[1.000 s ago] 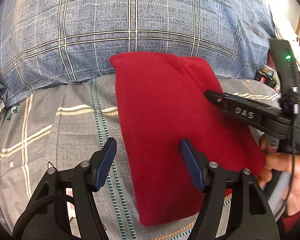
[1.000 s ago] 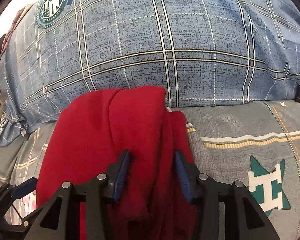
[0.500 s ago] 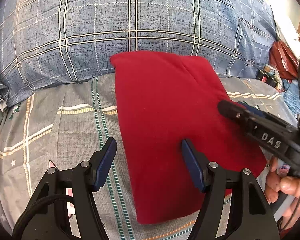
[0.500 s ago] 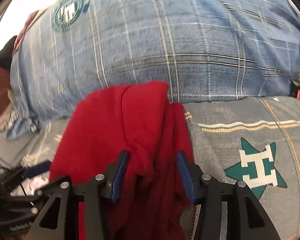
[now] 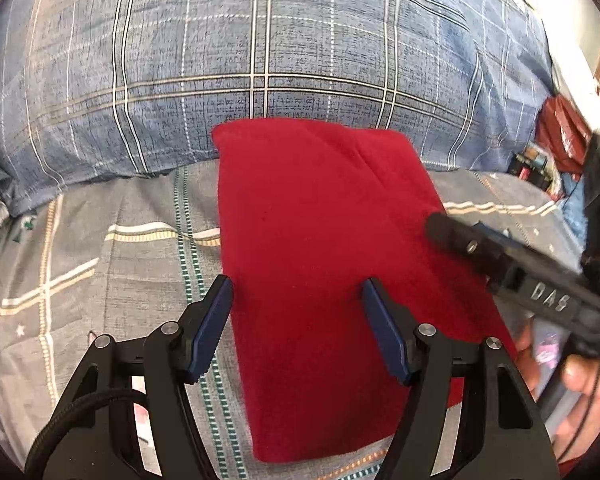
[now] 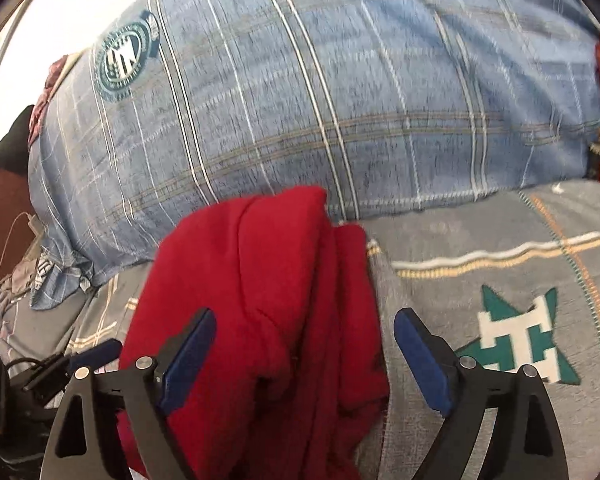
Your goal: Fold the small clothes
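The 2 fingers of the left gripper (image 5: 298, 320) are held wide apart, and so are those of the right gripper (image 6: 304, 356). The folded red cloth (image 5: 320, 248) is laid flat on the bed (image 5: 120, 272), touching the blue pillow (image 5: 260, 52) behind.

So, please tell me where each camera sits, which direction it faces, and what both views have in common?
Left wrist: sits on the left gripper, looking forward over the red garment toward the blue plaid pillow; its own open fingers show, plus the right gripper and the right hand.
Right wrist: sits on the right gripper, facing the same pillow from the garment's other side; its own open fingers show.
Shared: garment, pillow, the grey bedsheet.
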Demonstrator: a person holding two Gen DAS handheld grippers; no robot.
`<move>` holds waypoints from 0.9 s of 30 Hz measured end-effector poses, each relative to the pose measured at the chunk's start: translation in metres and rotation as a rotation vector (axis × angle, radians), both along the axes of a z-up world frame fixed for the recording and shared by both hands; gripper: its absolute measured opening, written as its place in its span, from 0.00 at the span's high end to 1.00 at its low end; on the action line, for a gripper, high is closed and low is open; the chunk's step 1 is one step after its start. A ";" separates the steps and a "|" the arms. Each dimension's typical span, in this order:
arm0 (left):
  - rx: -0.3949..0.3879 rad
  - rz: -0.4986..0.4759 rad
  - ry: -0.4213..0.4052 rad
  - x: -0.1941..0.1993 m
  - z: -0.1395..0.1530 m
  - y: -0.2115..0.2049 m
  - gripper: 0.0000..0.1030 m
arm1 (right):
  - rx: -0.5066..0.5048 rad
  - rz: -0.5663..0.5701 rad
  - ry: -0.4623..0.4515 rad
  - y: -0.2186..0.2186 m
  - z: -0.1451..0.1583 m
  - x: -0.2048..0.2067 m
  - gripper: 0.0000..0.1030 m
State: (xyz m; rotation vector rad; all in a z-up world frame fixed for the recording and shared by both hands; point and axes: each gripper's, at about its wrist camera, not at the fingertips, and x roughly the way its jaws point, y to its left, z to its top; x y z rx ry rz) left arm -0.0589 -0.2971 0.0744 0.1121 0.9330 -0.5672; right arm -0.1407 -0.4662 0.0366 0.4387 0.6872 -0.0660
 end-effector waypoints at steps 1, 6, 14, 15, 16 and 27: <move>-0.018 -0.001 0.024 0.004 -0.001 0.002 0.34 | 0.007 0.011 0.007 0.000 -0.003 0.003 0.14; -0.106 -0.014 0.117 0.022 -0.007 0.010 0.29 | 0.026 0.030 0.042 -0.001 -0.015 0.018 0.13; -0.202 -0.044 0.226 0.047 -0.028 0.010 0.21 | 0.109 0.031 0.057 -0.013 -0.026 0.030 0.08; -0.210 -0.047 0.236 0.050 -0.031 0.009 0.20 | 0.104 0.035 0.061 -0.013 -0.026 0.031 0.08; -0.216 -0.050 0.241 0.052 -0.032 0.008 0.19 | 0.104 0.035 0.060 -0.014 -0.025 0.031 0.08; -0.221 -0.085 0.236 0.058 -0.040 -0.005 0.14 | 0.132 0.071 0.055 -0.021 -0.029 0.034 0.06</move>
